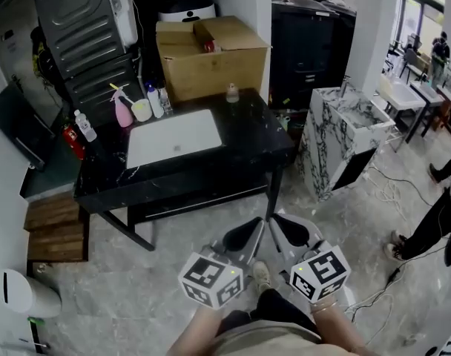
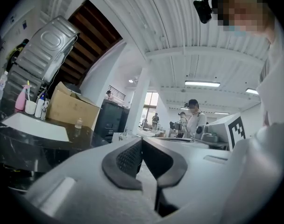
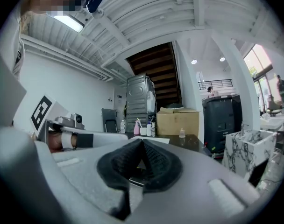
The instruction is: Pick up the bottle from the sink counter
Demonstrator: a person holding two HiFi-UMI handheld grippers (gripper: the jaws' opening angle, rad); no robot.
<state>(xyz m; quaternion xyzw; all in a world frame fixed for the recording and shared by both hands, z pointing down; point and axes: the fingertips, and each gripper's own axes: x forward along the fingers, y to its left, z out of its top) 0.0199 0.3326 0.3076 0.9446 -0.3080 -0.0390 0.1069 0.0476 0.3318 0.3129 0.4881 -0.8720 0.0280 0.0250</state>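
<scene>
Left gripper and right gripper are hanging low by the person's waist, jaws pressed together on nothing, well apart from the black marble sink counter. The approach is only starting. The small clear bottle, probably the target, is standing near the counter's back edge beside the brown cardboard box, so reaching it is calling for stepping closer and spreading one gripper's jaws.

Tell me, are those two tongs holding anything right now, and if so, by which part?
Nothing is held. The left tongs and the right tongs are both shut with nothing between them, well short of the sink counter.
</scene>
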